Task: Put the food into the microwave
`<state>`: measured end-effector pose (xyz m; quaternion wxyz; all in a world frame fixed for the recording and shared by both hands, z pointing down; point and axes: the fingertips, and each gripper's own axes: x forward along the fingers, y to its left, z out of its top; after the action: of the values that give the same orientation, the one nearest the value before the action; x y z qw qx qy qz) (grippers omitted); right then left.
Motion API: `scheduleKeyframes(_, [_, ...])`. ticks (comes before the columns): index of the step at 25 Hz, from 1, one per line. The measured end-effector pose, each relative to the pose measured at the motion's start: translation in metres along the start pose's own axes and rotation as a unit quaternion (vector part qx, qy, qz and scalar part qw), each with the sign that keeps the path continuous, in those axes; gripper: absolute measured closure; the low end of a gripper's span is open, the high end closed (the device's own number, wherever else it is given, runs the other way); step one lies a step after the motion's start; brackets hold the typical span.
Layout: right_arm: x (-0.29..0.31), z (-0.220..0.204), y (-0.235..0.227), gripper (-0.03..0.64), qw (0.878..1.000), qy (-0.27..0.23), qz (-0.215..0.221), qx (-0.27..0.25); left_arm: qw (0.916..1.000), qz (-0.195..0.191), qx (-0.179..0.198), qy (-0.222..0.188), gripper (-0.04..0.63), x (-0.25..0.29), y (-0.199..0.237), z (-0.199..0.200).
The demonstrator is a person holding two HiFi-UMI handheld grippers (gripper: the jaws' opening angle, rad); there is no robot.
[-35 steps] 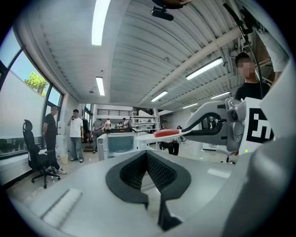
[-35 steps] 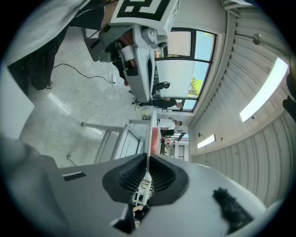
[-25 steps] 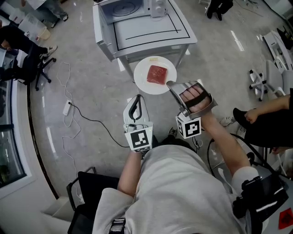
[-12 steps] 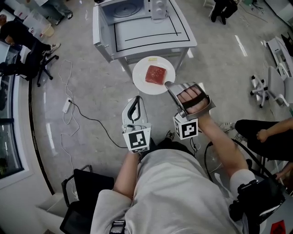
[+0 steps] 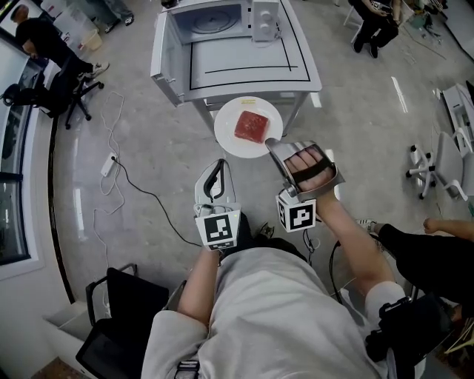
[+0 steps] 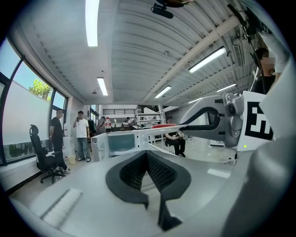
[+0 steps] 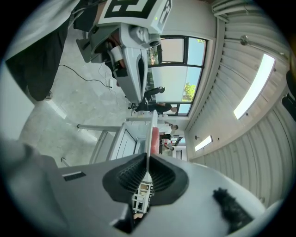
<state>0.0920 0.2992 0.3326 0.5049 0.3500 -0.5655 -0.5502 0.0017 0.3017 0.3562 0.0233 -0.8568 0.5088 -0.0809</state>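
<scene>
A white plate [image 5: 228, 133] bearing a red slab of meat [image 5: 252, 126] hangs level just in front of the white table [image 5: 244, 70]. My right gripper [image 5: 270, 141] is shut on the plate's near rim. In the right gripper view the plate [image 7: 151, 129] runs edge-on out of the shut pads, with the meat [image 7: 156, 137] beside it. The microwave [image 5: 215, 18] stands at the table's far end, its cavity and turntable showing. My left gripper [image 5: 217, 164] is level to the left of the plate, shut and empty; its view shows the microwave [image 6: 118, 141] ahead.
A cable and power strip [image 5: 111, 159] lie on the floor at the left. An office chair [image 5: 70, 89] and people stand at the far left, a seated person [image 5: 437, 248] at the right. A black chair [image 5: 118, 318] is behind me.
Both grippers and the plate have moved forward toward the table, which now sits closer and lower in the head view. The grip on the plate is unchanged.
</scene>
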Motion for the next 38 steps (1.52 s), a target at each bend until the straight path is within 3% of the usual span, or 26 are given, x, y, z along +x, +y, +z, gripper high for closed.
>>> scheduleKeyframes(7, [0.046, -0.021, -0.005, 0.595, 1.000, 0.002, -0.006, 0.002, 0.9999, 0.001, -0.003, -0.011, 0.588, 0.051, 0.015, 0.004])
scheduleKeyframes(19, [0.174, -0.041, -0.013, 0.595, 1.000, 0.017, 0.001, 0.009, 0.9998, -0.015, 0.007, -0.013, 0.588, 0.163, 0.078, -0.001])
scheduleKeyframes(27, [0.240, -0.045, -0.022, 0.595, 0.999, 0.035, -0.004, 0.015, 0.9996, -0.027, -0.005, -0.004, 0.588, 0.200, 0.116, -0.015])
scheduleKeyframes(38, [0.300, -0.050, 0.000, 0.595, 0.999, 0.031, 0.006, 0.019, 0.9989, -0.044, -0.014, -0.003, 0.588, 0.248, 0.124, -0.037])
